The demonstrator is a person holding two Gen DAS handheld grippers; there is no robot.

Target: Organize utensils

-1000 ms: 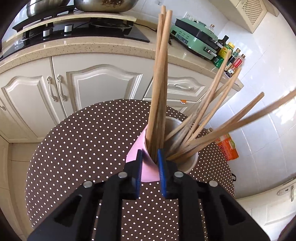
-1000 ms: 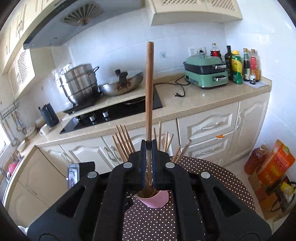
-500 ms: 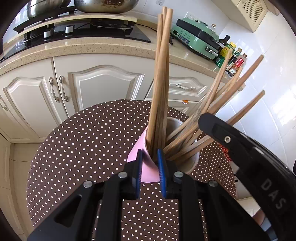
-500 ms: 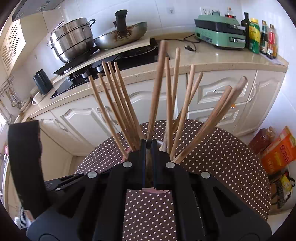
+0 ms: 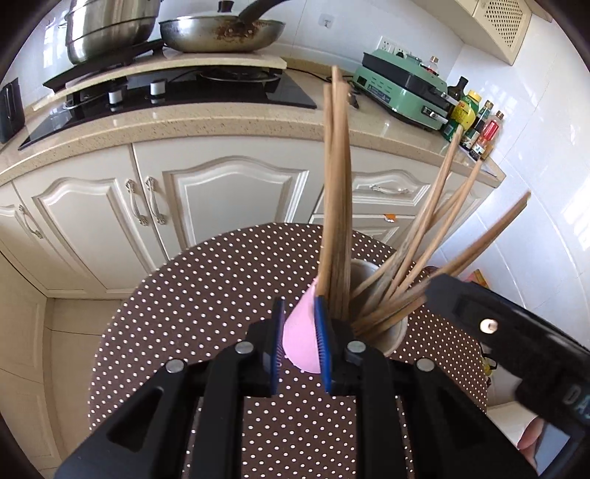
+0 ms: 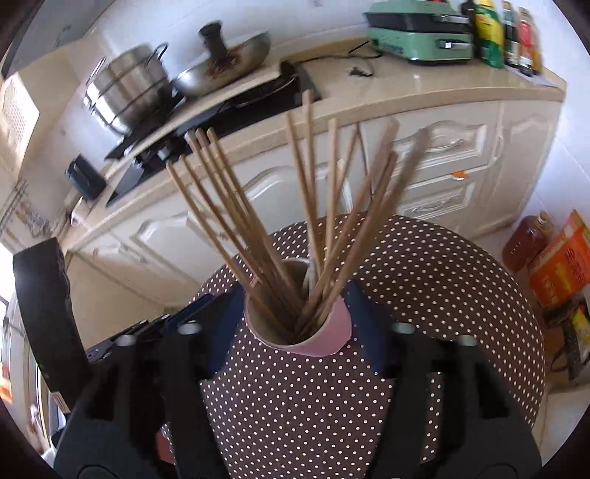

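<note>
The only writing I can read is on the right gripper's black body low at the right edge of my left wrist view, pale letters that look like "DA", cut off; the labels on the bottles and the orange carton (image 6: 562,258) are too blurred to make out. Taking the pink cup as my landmark: beyond it runs the cream kitchen cabinet run with a speckled beige countertop (image 5: 228,121), carrying a black glass hob (image 5: 177,92), a stainless steel stockpot (image 6: 125,92), a steel frying pan with browned residue (image 5: 221,35) and, further right, a mint-green electric grill (image 5: 402,88) beside a row of sauce bottles (image 5: 475,125). Under the cup is the round table in a brown cloth with white polka dots (image 5: 221,294). The pink-walled cup with a pale inside (image 6: 324,339) stands upright on it, holding a fan of wooden chopsticks (image 6: 258,228); one bundle stands near vertical, the rest lean outward. My left gripper (image 5: 298,346) has its blue-padded jaws a little apart, straddling the cup's near wall, one pad outside and one at the rim; I cannot tell whether they press it. My right gripper (image 6: 295,306) has its jaws wide apart on either side of the cup, holding nothing, and the spread chopsticks block much of its view of the cabinets.
</note>
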